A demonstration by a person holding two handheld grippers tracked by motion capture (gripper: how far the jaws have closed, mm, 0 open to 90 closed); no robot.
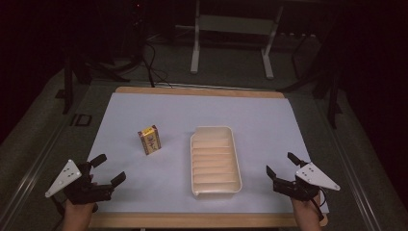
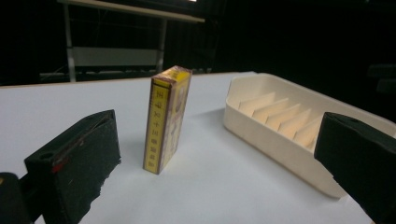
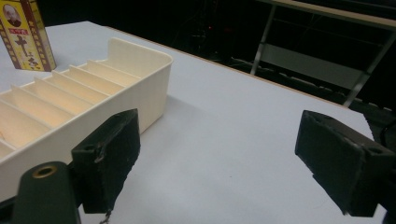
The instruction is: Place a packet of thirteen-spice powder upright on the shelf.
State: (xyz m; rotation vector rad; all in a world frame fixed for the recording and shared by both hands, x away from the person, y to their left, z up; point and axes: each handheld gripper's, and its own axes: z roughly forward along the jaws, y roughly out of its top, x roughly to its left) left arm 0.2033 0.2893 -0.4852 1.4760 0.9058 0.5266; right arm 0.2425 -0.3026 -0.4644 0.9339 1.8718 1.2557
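High view puts the small yellow box (image 1: 149,139) upright on the white sheet (image 1: 144,110) that covers the table (image 1: 202,91), left of the middle and well clear of both claws. Its printed front faces the near edge, and it stands alone, touching nothing but the sheet. In the left gripper view the box (image 2: 167,120) rises between the two black jaws but farther off, with bare sheet between it and either pad.

Just to the right of the box lies a cream tray (image 1: 214,161), long side running near to far, its inside split by thin ribs into narrow slots; every slot in sight holds nothing. A strip of bare sheet separates box and tray. In the right gripper view the tray (image 3: 140,60) runs along the left, with the box (image 3: 27,35) beyond its far corner.

Left claw (image 1: 107,169) hovers at the near left corner of the sheet, held by a hand (image 1: 77,215), jaws spread wide and gripping nothing. Right claw (image 1: 282,166) sits at the near right, in the other hand (image 1: 306,214), jaws likewise wide apart over bare sheet, near the tray's near right corner but not touching it.
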